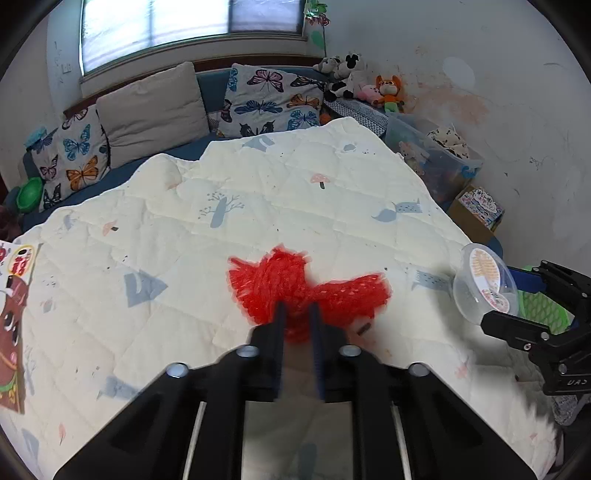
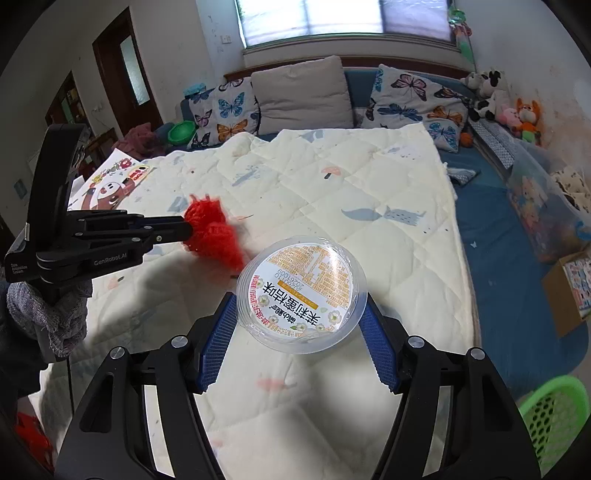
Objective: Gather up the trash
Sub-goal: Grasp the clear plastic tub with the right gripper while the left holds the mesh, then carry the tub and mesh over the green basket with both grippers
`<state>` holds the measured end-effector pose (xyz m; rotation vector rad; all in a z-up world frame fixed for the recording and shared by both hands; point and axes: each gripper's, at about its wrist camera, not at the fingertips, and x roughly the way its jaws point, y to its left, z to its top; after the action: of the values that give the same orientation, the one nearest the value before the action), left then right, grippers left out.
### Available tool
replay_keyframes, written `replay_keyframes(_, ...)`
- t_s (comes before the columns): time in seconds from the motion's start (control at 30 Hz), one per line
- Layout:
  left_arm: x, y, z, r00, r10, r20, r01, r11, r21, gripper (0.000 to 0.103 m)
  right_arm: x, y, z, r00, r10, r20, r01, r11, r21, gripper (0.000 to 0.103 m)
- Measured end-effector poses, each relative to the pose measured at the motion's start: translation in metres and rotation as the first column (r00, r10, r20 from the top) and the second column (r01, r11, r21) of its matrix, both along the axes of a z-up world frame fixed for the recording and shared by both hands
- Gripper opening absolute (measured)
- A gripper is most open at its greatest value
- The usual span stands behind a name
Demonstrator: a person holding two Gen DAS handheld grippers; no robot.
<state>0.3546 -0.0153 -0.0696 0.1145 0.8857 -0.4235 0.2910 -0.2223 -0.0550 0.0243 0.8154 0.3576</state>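
Left tool (image 1: 297,314): jaws narrowed tight on a red mesh net (image 1: 295,284), held just above the cream quilt (image 1: 258,206) on the bed. Right tool (image 2: 301,325): blue pads (image 2: 218,332) clamp a clear round plastic container (image 2: 301,291) by its sides, its printed label facing the camera; contents cannot be told. A green perforated basket (image 2: 554,413) stands beside the bed at lower right; its inside is hidden.

Each wrist camera looks steeply down along its fingers, close over the quilt (image 1: 295,206); both face the window (image 2: 343,20); shared: quilt, pillows (image 1: 155,107), red mesh (image 2: 214,232).
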Motion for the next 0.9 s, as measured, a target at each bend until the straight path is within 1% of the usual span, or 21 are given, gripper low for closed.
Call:
replay_keyframes(0.3,-0.05,-0.007,0.024,0.999,-0.023,0.04,0.023,1.0,0.005,0.008,-0.052,-0.013,0.016,1.0,0.0,0.025,0.0,1.0,0.008,0.066)
replay_keyframes(0.47,-0.085,-0.017,0.036,0.997,-0.057,0.055,0.056,0.998,0.005,0.008,-0.082,-0.027,0.023,0.999,-0.023,0.039,0.023,1.0,0.021,0.066)
replay_keyframes(0.7,-0.133,-0.048,0.051,0.988,-0.131,0.083,0.131,0.991,-0.001,0.008,-0.127,-0.056,0.025,0.995,-0.081,0.049,0.08,0.996,0.026,0.066)
replay_keyframes(0.9,-0.159,-0.082,0.053,0.979,-0.187,0.082,0.188,0.982,-0.008,0.008,-0.157,-0.081,0.024,0.99,-0.131,0.05,0.13,0.991,0.019,0.066)
